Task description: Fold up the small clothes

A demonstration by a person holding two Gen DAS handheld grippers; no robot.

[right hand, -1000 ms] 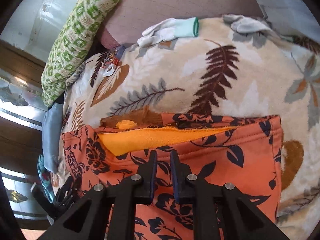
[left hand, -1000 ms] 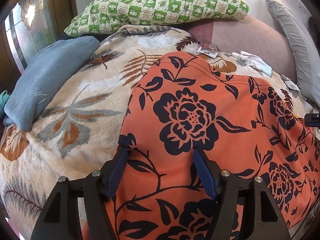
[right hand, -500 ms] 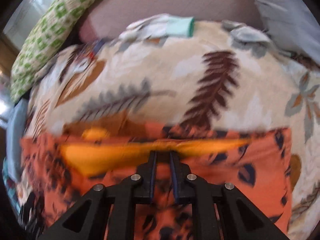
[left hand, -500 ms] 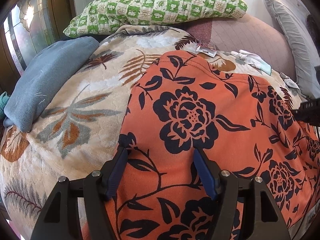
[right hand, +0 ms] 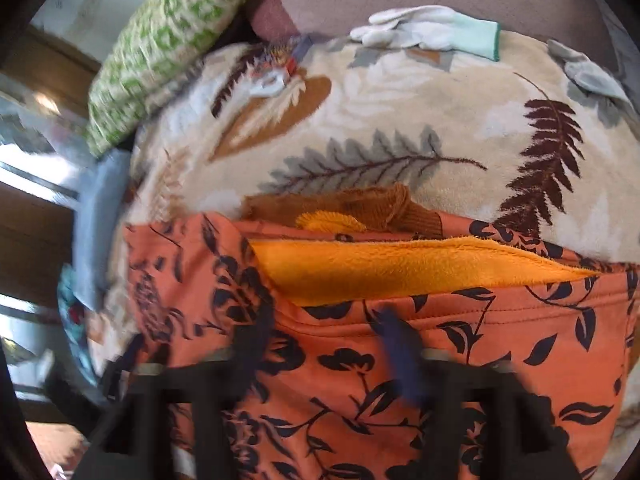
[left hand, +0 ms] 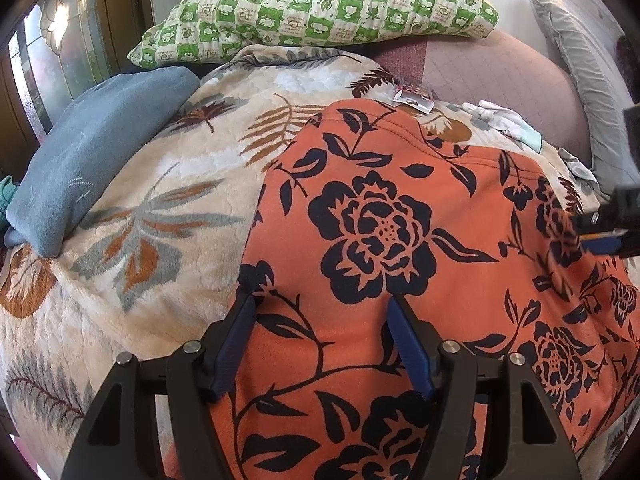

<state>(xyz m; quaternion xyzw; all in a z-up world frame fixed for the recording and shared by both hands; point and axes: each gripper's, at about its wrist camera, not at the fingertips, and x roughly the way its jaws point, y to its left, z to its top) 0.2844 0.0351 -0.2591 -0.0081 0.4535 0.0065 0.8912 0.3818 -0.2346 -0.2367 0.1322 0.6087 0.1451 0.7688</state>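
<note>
An orange garment with black flowers (left hand: 400, 248) lies spread on a leaf-patterned blanket (left hand: 168, 200). My left gripper (left hand: 320, 308) is open, its blue fingers straddling the garment's near left part just above the cloth. In the right wrist view the garment (right hand: 400, 380) shows its yellow fleece lining (right hand: 400, 264) at the far opening, with a brown knit piece (right hand: 360, 204) behind it. My right gripper (right hand: 320, 336) is open and blurred, over the garment's hem. It also shows at the right edge of the left wrist view (left hand: 604, 232).
A green checked pillow (left hand: 320, 8) lies at the back and a blue folded cloth (left hand: 92, 152) at the left. White gloves (right hand: 432, 28) and a small packet (left hand: 414, 96) lie on the blanket's far side. A grey pillow (left hand: 580, 80) stands at the right.
My right gripper has opened from shut and let go of the garment's hem, shifting left with motion blur. My left gripper has stayed open in place.
</note>
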